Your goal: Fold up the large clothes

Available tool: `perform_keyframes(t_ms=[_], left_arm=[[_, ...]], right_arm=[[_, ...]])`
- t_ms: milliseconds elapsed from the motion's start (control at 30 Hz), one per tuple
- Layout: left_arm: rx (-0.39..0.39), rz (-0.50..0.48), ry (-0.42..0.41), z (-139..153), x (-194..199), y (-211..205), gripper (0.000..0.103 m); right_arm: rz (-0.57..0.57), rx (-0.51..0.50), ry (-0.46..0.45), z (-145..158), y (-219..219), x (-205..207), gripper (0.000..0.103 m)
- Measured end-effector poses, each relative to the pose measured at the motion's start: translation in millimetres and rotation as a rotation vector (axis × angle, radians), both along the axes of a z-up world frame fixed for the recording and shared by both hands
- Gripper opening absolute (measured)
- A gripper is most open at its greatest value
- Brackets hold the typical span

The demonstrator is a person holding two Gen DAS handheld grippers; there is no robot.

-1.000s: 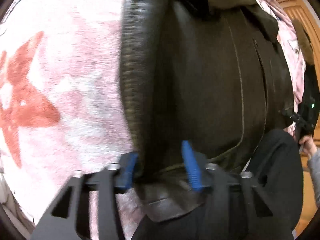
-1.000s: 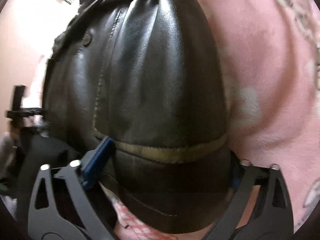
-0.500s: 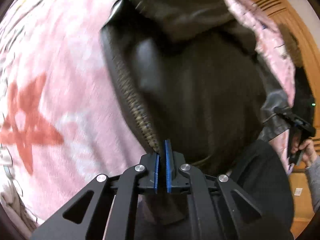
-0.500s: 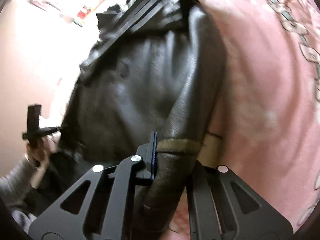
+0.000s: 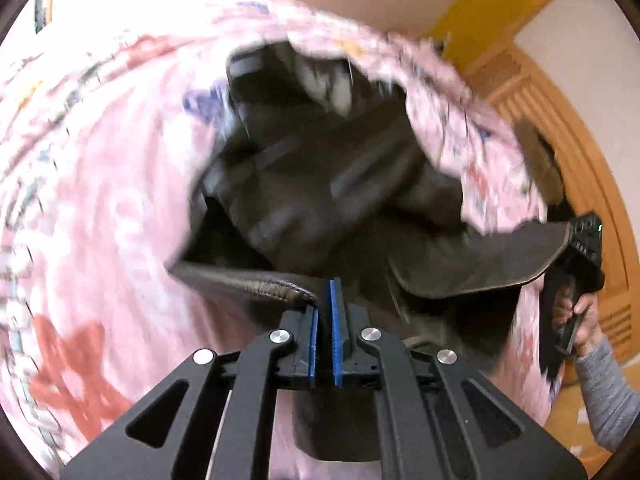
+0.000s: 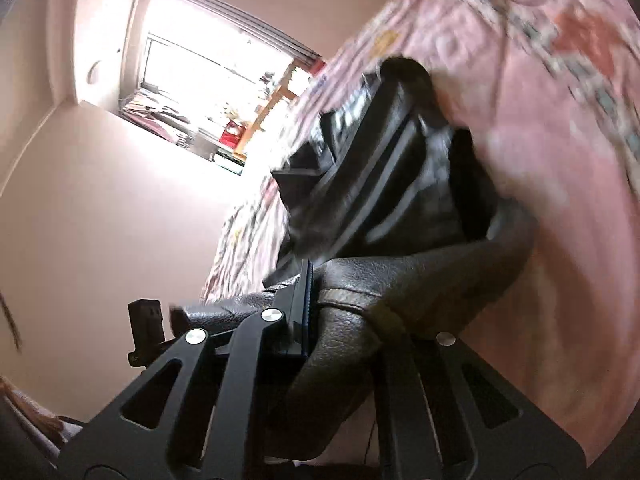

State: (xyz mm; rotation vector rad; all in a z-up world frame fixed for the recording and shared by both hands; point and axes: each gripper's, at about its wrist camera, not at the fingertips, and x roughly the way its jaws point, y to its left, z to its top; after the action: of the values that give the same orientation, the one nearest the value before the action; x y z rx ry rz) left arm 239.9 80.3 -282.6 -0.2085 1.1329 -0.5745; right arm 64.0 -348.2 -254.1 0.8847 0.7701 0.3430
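A dark brown leather jacket (image 5: 320, 184) lies on a pink patterned blanket (image 5: 100, 208), its lower part lifted off it. My left gripper (image 5: 324, 312) is shut on the jacket's zipper edge (image 5: 272, 286) at the bottom hem. My right gripper (image 6: 320, 300) is shut on the other hem corner (image 6: 360, 312), whose leather drapes over the right finger and hides it. The right gripper also shows in the left wrist view (image 5: 580, 256), holding a raised flap of the jacket. The left gripper shows in the right wrist view (image 6: 146, 328).
A wooden door (image 5: 580, 128) and a yellow wall stand to the right of the bed. A bright window (image 6: 208, 76) with cluttered shelves is behind it. Plain wall (image 6: 100, 220) fills the left of the right wrist view.
Both grippers closed on the jacket's hem and lifted it up and back from the blanket. The jacket's lower part now hangs raised; the views tilted upward toward the room.
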Motion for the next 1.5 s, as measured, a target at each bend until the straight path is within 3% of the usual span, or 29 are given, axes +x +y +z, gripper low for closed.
perform_keyframes(t_ms=[100,267,367,433,467,667,733,867,900,1000,1067,1133,1167,1200,1267,1333,1400,1433,1500], left_arm=[[-0.033,0.040,-0.013,12.6,36.3,12.6,0.005],[0.043,-0.009,-0.093,32.8,114.8,-3.6,0.005],[0.033,0.009,-0.093,43.0,179.6,-7.9,0.006],[0.086,0.055,-0.083,39.0,233.3,-8.9,0.006],[0.120,0.077,-0.071,34.5,252.6,-10.7,0.006],[0.320,0.178,0.032,-15.8,399.8,-33.0,0.006],[0.375,0.187,0.084,-36.9,436.2,-46.1,0.006],[0.470,0.190,0.100,-58.1,465.3,-67.6,0.006],[0.463,0.203,0.114,-61.2,470.6,-67.2,0.006],[0.332,0.264,0.241,-75.1,489.9,-51.9,0.006],[0.312,0.258,0.277,-79.0,494.3,-46.4,0.007],[0.269,0.244,0.301,-74.2,493.2,-40.8,0.014],[0.199,0.240,0.336,-70.3,493.5,-35.1,0.027],[0.140,0.236,0.360,-67.6,492.4,-30.3,0.029],[0.081,0.245,0.400,-60.6,495.3,-14.7,0.029],[0.098,0.217,0.404,-49.0,495.1,-9.8,0.029],[0.118,0.163,0.405,-40.2,492.0,-12.6,0.029],[0.082,0.129,0.431,-36.3,490.4,-12.3,0.032],[-0.067,0.088,0.521,-31.9,491.5,-8.0,0.057]], right_arm=[[-0.001,0.004,-0.016,13.2,-8.2,30.3,0.007],[0.075,-0.045,-0.030,45.4,-12.3,105.8,0.007],[0.098,-0.079,0.003,62.1,-23.9,181.3,0.007],[0.102,-0.114,0.010,67.8,-33.8,228.6,0.007],[0.098,-0.183,0.030,71.0,-40.5,265.7,0.007],[0.021,-0.333,0.239,14.3,-74.4,428.5,0.007],[0.003,-0.366,0.293,-3.8,-77.9,458.7,0.007],[0.005,-0.386,0.354,-30.5,-76.3,499.4,0.007],[-0.009,-0.366,0.381,-39.4,-78.2,505.6,0.009],[-0.101,-0.251,0.477,-63.8,-89.2,507.3,0.010],[-0.150,-0.156,0.498,-74.8,-95.3,501.2,0.013],[-0.178,-0.011,0.468,-81.3,-103.2,494.8,0.041],[-0.185,0.074,0.421,-80.4,-108.1,491.5,0.075],[-0.198,0.108,0.392,-77.5,-112.2,488.9,0.094],[-0.257,0.155,0.329,-64.3,-123.1,482.5,0.094],[-0.283,0.208,0.263,-49.3,-131.7,474.5,0.094],[-0.199,0.225,0.216,-35.9,-124.5,468.2,0.094],[-0.149,0.197,0.210,-30.2,-117.6,464.8,0.094],[-0.035,0.135,0.214,-23.3,-94.7,447.3,0.094]])
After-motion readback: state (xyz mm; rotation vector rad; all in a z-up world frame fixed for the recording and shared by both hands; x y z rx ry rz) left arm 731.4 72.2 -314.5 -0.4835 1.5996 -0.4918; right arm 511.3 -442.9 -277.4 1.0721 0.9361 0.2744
